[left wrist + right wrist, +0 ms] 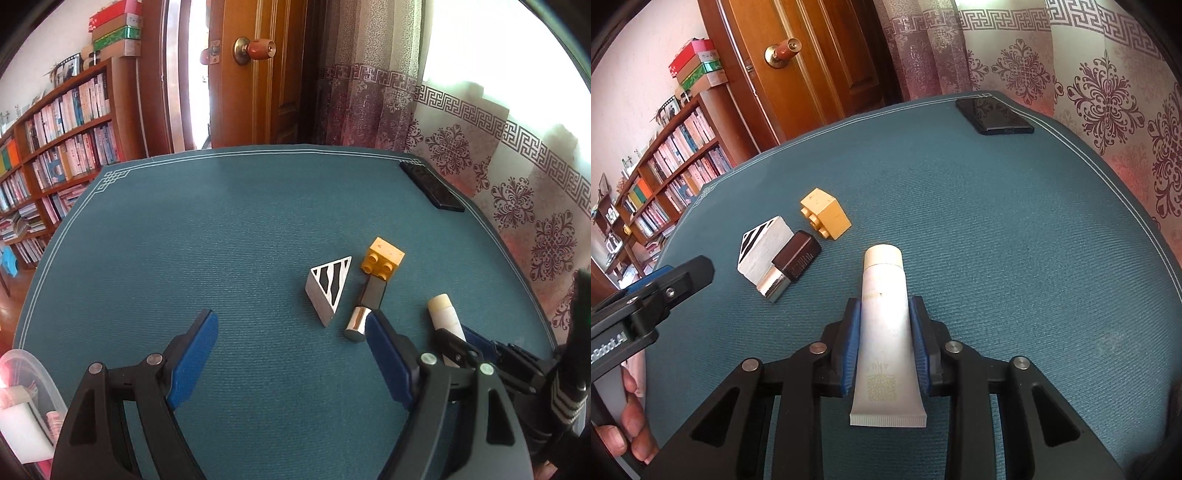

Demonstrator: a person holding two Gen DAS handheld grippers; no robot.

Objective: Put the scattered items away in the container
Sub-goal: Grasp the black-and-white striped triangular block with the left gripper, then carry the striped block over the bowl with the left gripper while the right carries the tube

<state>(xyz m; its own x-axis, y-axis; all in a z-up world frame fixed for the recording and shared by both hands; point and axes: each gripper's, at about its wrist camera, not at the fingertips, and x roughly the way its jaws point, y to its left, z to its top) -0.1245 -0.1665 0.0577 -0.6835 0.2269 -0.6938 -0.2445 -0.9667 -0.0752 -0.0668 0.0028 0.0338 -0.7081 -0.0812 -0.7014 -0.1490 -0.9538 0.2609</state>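
Tube (882, 325) lies on the counter (1015, 258), clamped at mid-body by the right tongs (884, 314); left tongs (291, 332) gape empty near the lipstick (364, 308) — lift straight, grip firm, then carry left to the clear container (33, 373).

A white tube (882, 332) lies flat on the green mat, cap pointing away. To its left sit a yellow brick (825, 214), a striped wedge (762, 251) and a dark lipstick (792, 266), close together. A clear container (26, 398) stands at the mat's near-left edge
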